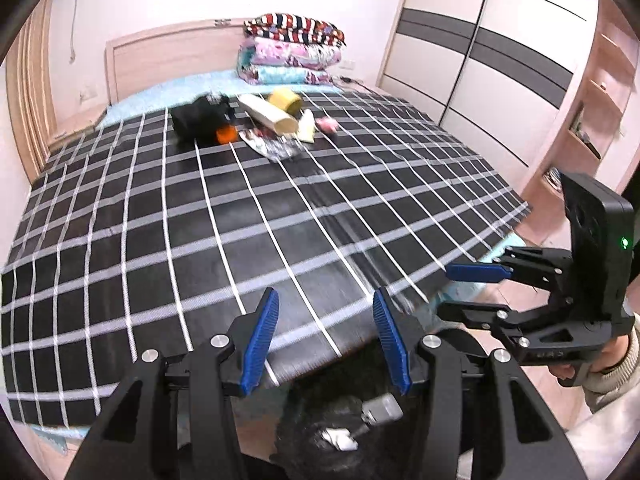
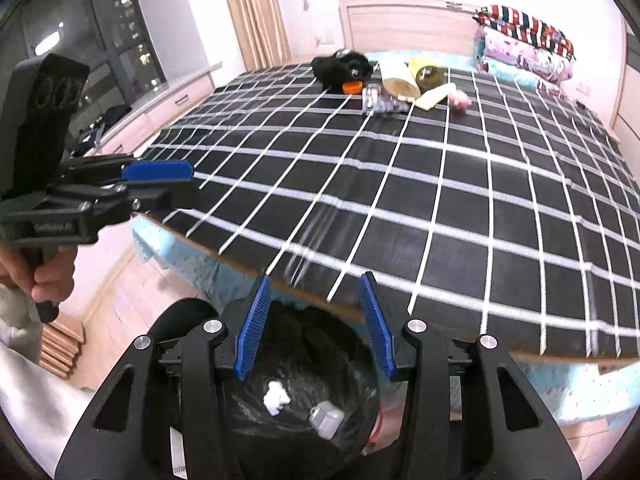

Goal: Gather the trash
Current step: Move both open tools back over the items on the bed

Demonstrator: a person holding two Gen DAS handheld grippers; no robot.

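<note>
A pile of trash lies far up the checked bed cover (image 1: 280,216): a black bag (image 1: 200,120), an orange cap (image 1: 225,135), a cardboard tube (image 1: 268,114), a yellow tape roll (image 1: 284,100), a foil wrapper (image 1: 272,146) and a pink scrap (image 1: 327,124). Below both grippers stands a bin with a black liner (image 2: 320,344), holding white crumpled paper (image 2: 276,396) and a small grey box (image 2: 326,418). My left gripper (image 1: 326,300) is open and empty above the bed's foot edge. My right gripper (image 2: 315,280) is open and empty over the bin.
Folded quilts (image 1: 292,52) are stacked by the headboard. A sliding wardrobe (image 1: 480,60) and open shelves (image 1: 600,100) stand right of the bed, a dark window (image 2: 100,48) and low drawers left. A person's hand (image 2: 48,272) holds the left gripper.
</note>
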